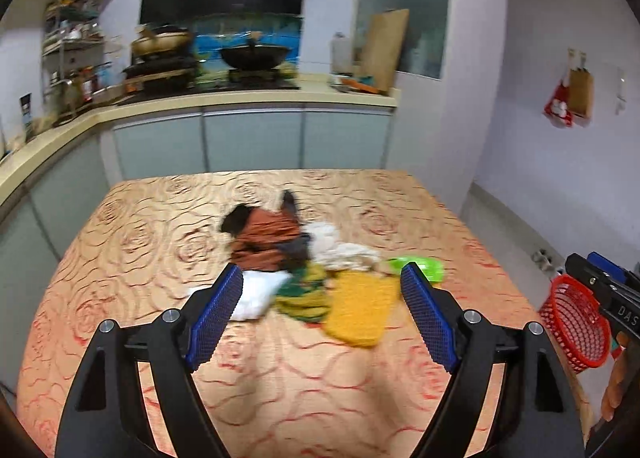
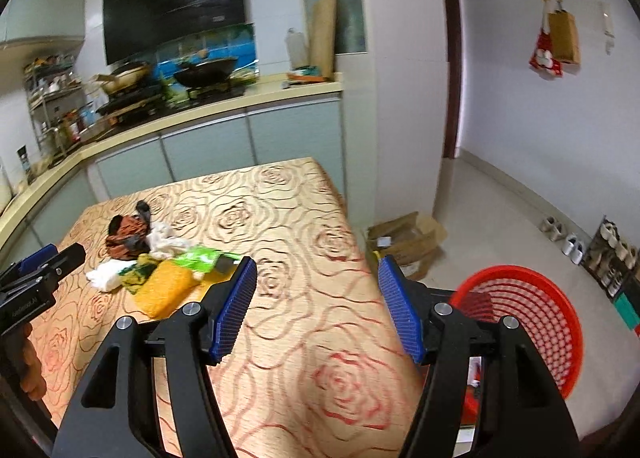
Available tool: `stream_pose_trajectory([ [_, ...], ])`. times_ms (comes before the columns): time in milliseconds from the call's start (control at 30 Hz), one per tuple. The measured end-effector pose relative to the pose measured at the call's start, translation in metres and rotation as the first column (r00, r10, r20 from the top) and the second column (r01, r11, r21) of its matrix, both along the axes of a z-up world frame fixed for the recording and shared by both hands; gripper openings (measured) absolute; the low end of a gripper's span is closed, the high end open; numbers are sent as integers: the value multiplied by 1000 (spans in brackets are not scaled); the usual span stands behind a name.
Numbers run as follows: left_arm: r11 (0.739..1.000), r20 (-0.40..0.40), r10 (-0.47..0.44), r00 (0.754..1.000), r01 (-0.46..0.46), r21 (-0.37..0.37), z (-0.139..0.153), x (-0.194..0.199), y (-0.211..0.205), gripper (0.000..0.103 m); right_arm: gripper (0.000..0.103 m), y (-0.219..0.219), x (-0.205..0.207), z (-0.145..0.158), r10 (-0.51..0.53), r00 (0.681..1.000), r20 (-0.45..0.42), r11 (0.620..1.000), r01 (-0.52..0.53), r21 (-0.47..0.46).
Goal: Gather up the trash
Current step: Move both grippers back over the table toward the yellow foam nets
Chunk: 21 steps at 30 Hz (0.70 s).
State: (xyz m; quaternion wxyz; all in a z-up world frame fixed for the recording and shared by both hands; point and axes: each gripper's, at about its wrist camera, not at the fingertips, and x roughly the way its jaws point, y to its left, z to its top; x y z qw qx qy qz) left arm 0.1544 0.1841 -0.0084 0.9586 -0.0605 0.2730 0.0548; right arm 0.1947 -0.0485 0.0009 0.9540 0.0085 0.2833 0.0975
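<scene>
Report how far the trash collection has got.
Done: nothing visible; the red basket beside the table looks mostly empty. In hand: nothing; the left gripper and right gripper have open jaws. Left: the whole trash pile on the table.

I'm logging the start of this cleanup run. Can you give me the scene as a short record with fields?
surface: table with a rose-patterned cover
trash: mixed pile near the table's middle, including a yellow piece, a green wrapper and white crumpled paper
bin: red mesh basket on the floor, off the table's right edge
left gripper: open, empty, facing the pile
right gripper: open, empty, over the table's right side
</scene>
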Motion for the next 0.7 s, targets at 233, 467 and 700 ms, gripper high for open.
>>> stream_pose_trajectory([
  [233, 998, -29, 66, 997, -66, -7, -13, -1, 38, 78, 62, 37, 11, -3, 60, 998, -5, 998, -60, -15],
  [467, 996, -107, 77, 991, -82, -34, -38, 15, 62, 78, 63, 67, 27, -17, 113, 993, -40, 993, -114, -32],
  [700, 995, -162, 66, 985, -77, -62, -57, 38, 74, 78, 63, 83, 45, -28, 140, 988, -67, 989, -143, -47],
])
